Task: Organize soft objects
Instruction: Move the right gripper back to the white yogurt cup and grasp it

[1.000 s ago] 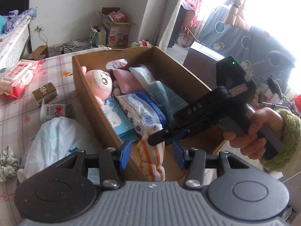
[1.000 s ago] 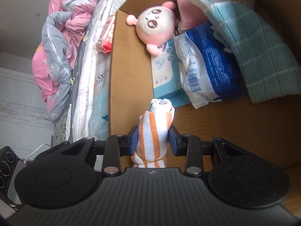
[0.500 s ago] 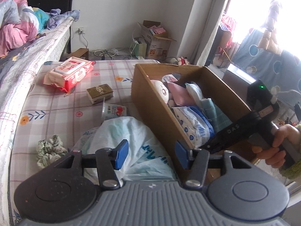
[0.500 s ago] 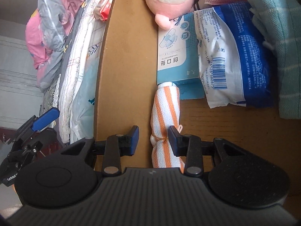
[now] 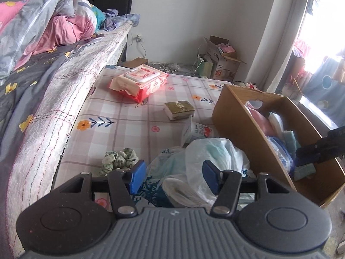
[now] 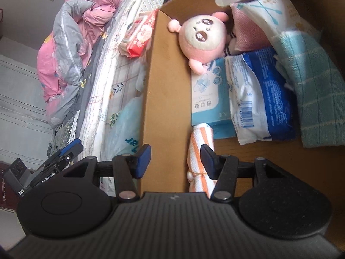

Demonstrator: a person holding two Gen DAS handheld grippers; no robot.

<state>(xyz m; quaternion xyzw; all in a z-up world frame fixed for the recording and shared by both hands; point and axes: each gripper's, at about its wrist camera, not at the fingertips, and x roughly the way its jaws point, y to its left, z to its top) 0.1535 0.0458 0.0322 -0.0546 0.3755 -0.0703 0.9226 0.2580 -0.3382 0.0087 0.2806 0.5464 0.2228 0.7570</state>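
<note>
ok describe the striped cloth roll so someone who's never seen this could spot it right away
Find the cardboard box on the bed. Inside, against its side wall, below the pink plush toy and the light blue packet, lies the rolled cloth. It is the only item with orange and white stripes.

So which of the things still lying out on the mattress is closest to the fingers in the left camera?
The white plastic bag. It sits right in front of the open left gripper, between the fingers; the scrunchie, green box and red wipes pack lie farther off.

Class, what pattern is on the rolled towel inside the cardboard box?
Orange and white stripes on the rolled towel, clearest in the right wrist view.
</note>
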